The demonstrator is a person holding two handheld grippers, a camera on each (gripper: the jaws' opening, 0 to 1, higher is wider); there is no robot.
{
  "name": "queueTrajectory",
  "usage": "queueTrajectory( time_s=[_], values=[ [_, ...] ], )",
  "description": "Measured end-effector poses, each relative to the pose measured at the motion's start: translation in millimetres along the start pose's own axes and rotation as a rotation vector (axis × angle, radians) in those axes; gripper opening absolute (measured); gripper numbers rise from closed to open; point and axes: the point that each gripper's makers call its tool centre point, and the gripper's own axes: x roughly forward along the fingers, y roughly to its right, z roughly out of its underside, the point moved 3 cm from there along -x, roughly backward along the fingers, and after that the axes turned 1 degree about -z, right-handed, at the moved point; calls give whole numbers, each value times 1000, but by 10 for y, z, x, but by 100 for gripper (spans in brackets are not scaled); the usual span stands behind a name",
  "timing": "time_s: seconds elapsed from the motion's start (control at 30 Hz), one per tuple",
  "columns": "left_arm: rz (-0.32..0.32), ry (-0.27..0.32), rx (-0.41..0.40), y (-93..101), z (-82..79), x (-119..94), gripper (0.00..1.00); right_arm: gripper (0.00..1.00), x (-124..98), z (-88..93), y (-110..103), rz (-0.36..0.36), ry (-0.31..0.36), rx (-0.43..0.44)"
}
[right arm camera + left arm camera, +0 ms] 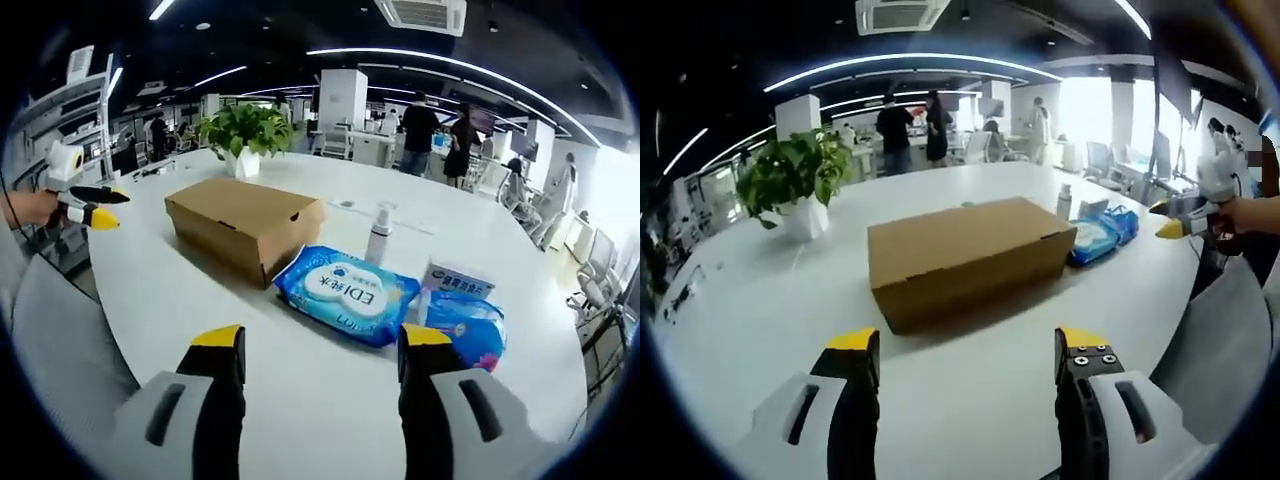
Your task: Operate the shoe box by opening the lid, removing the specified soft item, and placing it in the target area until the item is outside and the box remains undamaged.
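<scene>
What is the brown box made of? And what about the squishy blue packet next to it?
The brown box looks like cardboard: matte, plain brown, with folded edges and a closed lid. The blue packet seems to be soft plastic film, since it is shiny, wrinkly and printed with a label. It is probably a pack of wipes, though I cannot tell for sure.

In the right gripper view the shoe box (245, 225) lies closed on the counter (300, 400), with a potted plant (245, 135) behind it and a wipes pack (345, 292) just beside its near right corner. A spray bottle (378, 236) stands behind the wipes pack, and a small carton (456, 281) and a soft packet (466, 328) lie to the right of that pack. In the left gripper view the box (965, 257) sits ahead of the left tongs (968, 352), the plant (795, 180) behind and to its left, while the right tongs (1170, 218) hang off the counter's far right edge.
</scene>
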Motion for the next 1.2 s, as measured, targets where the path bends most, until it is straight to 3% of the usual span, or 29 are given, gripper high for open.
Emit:
queueTrajectory(
  time_s=[0.1, 0.37, 0.57, 0.73, 1.2],
  values=[
    [-3, 10, 0, 88, 34, -63, 78, 69, -157, 73, 1, 14, -7, -31],
    [35, 41, -32, 338, 56, -246, 89, 85, -422, 151, -13, 33, 34, 47],
    [-5, 38, -41, 356, 159, -363, 100, 95, -531, 190, -64, 42, 56, 39],
    [0, 44, -41, 335, 174, -443, 100, 96, -596, 131, -93, 36, 91, 44],
    [3, 41, -13, 386, 199, -479, 100, 96, -588, 147, -94, 37, 77, 22]
  ],
)
